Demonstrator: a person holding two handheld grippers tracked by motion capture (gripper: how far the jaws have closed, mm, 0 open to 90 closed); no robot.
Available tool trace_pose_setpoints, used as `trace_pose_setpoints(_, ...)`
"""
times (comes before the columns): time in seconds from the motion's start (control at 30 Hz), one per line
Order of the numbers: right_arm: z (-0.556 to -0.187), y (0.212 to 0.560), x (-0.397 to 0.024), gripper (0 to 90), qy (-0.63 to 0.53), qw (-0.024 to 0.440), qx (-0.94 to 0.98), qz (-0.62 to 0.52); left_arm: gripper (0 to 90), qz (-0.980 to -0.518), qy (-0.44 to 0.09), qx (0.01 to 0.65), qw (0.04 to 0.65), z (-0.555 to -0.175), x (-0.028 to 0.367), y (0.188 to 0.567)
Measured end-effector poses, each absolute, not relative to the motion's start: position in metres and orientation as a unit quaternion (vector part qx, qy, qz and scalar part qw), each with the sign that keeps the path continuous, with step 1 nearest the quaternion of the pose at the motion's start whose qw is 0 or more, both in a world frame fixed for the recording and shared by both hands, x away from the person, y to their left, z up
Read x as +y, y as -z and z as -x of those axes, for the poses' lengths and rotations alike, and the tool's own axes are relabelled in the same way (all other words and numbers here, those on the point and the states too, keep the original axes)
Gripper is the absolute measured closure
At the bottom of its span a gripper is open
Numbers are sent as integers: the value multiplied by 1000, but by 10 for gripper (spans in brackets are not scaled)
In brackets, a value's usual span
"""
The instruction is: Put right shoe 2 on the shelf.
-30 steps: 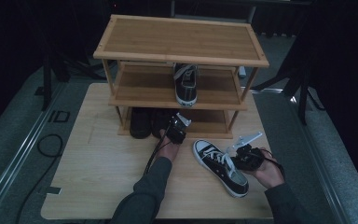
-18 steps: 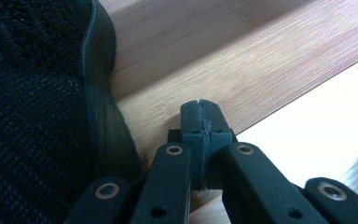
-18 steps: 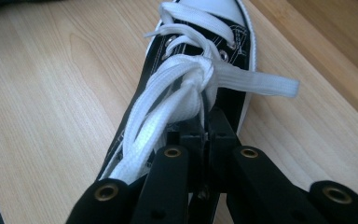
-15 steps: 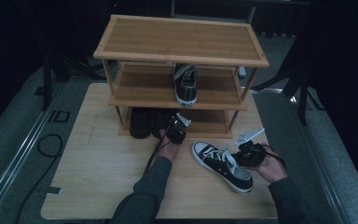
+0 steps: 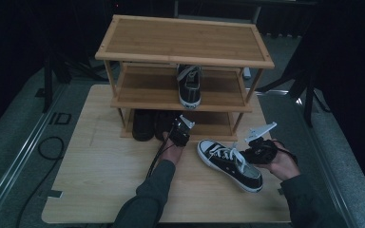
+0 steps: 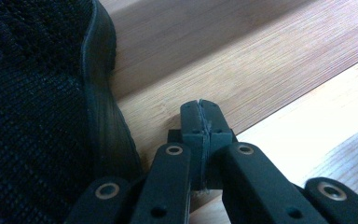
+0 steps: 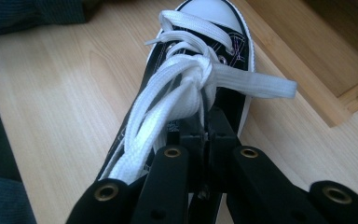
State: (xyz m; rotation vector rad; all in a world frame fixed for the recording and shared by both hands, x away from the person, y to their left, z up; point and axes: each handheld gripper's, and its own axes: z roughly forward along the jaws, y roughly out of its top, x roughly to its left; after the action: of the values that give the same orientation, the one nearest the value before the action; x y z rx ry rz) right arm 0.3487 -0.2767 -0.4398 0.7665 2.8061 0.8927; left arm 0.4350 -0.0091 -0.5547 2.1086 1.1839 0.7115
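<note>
A black canvas sneaker (image 5: 228, 164) with white laces and a white toe cap lies on the table in front of the rack. My right gripper (image 5: 246, 154) is shut on its upper behind the laces. In the right gripper view the jaws (image 7: 205, 125) are pinched into the sneaker (image 7: 200, 46), with the lace knot just ahead. My left gripper (image 5: 175, 127) points at the rack's bottom shelf, shut with nothing in it. In the left gripper view its closed tips (image 6: 201, 109) hang over the shelf board, beside a black knit shoe (image 6: 32, 116).
The three-tier wooden shoe rack (image 5: 185, 42) stands at the back of the table (image 5: 95, 180). A matching sneaker (image 5: 189, 84) sits on the middle shelf. Dark shoes (image 5: 143, 124) sit on the bottom shelf at the left. Cables lie on the floor at the left.
My right hand has risen a little and shifted right with the sneaker, which has turned slightly. The left gripper has stayed where it was.
</note>
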Motion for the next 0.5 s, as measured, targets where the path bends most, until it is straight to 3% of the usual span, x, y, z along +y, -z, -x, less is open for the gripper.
trace_pose_setpoints(0.5,-352,409,-280,884,-327,37,915,-234,897,-797,-266,449,305,-435,-9,554)
